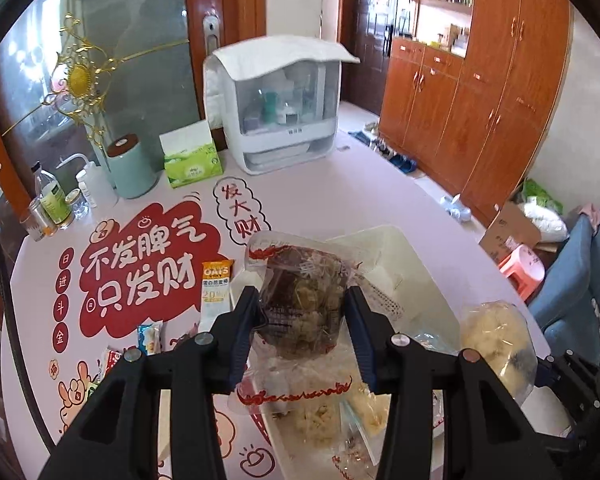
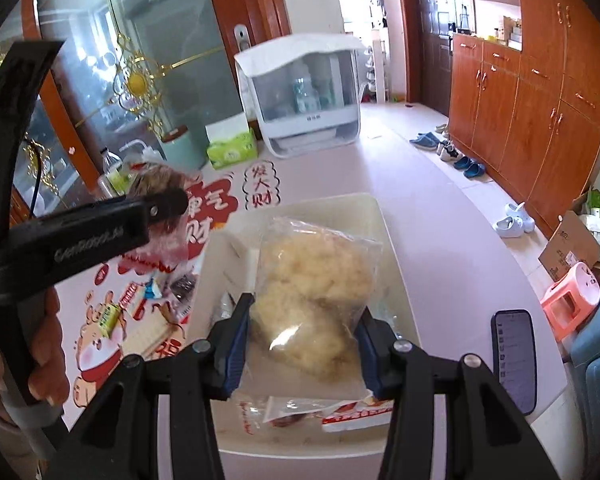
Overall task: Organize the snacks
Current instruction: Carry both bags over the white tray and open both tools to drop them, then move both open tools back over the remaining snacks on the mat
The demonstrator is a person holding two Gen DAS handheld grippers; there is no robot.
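I'm mid-transfer with 2 packs held over the bin [image 2: 396, 264] at frame centre, my left gripper [image 1: 302, 320] pinching the dark pack [image 1: 304, 296], my right gripper [image 2: 304, 338] pinching the pale pack [image 2: 312, 296]; next, I judge, lower, release inside.

**What sits on the desk**

The pink desk [image 1: 340, 200] has big red words on it. On it sit a white tray [image 2: 300, 208], a tissue box [image 1: 192, 160], a green can [image 1: 130, 168], bottles [image 1: 54, 200], small snack packs [image 1: 216, 284], a phone [image 2: 514, 364] and a big white box [image 1: 284, 108].
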